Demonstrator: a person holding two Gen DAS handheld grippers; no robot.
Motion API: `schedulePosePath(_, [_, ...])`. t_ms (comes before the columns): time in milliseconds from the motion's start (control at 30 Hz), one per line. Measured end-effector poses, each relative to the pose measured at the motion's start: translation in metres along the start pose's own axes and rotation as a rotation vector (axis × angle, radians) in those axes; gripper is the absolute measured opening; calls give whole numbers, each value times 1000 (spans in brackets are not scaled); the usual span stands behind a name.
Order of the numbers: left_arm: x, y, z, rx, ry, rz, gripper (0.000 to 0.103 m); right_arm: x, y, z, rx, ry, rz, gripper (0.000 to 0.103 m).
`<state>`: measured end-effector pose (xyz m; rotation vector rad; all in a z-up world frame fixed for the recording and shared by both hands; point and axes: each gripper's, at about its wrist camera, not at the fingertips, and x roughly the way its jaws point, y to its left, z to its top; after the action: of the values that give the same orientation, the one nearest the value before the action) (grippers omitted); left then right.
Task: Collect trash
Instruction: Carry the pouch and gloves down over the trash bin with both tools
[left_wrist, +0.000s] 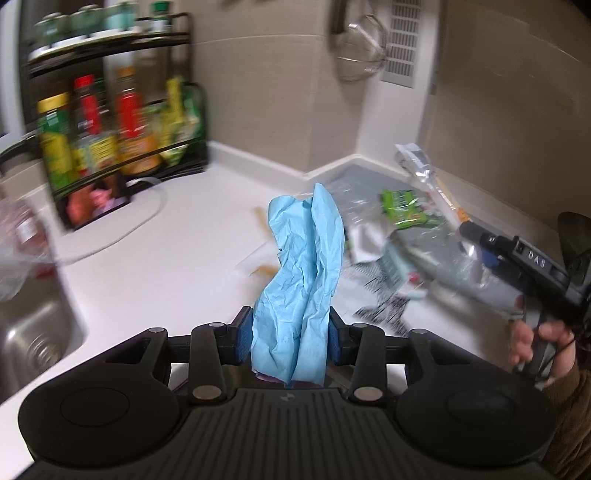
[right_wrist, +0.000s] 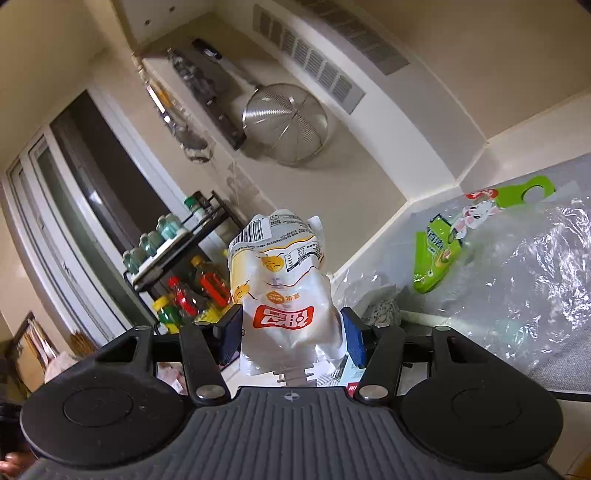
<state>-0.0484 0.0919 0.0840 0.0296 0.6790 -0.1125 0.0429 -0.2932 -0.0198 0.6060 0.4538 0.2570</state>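
A crumpled light blue paper stands up between the blue pads of my left gripper, which is shut on it above the white counter. My right gripper is shut on a white snack bag with a red logo and a barcode, held up in the air. In the left wrist view the right gripper's body shows at the right edge, with a hand on its handle. More trash lies on the counter: a green wrapper, clear plastic film and a green wrapper in the right wrist view.
A steel sink sits at the left. A black rack of sauce bottles stands at the back left by the wall. A metal strainer hangs on the wall beside a vent grille. A grey mat lies under the litter.
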Motion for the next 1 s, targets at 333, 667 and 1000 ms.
schedulePosePath(333, [-47,65,-75,-78,16,77,44,-45,83,-35,-71,50,3,59])
schedulePosePath(667, [-48,70,-119,-92,51,16,44,-94,170,-115,-152,192,43,59])
schedulePosePath(1000, [-48,75,-153,-99,63,-9,44,-90,185,-181,-160,395,-77,59])
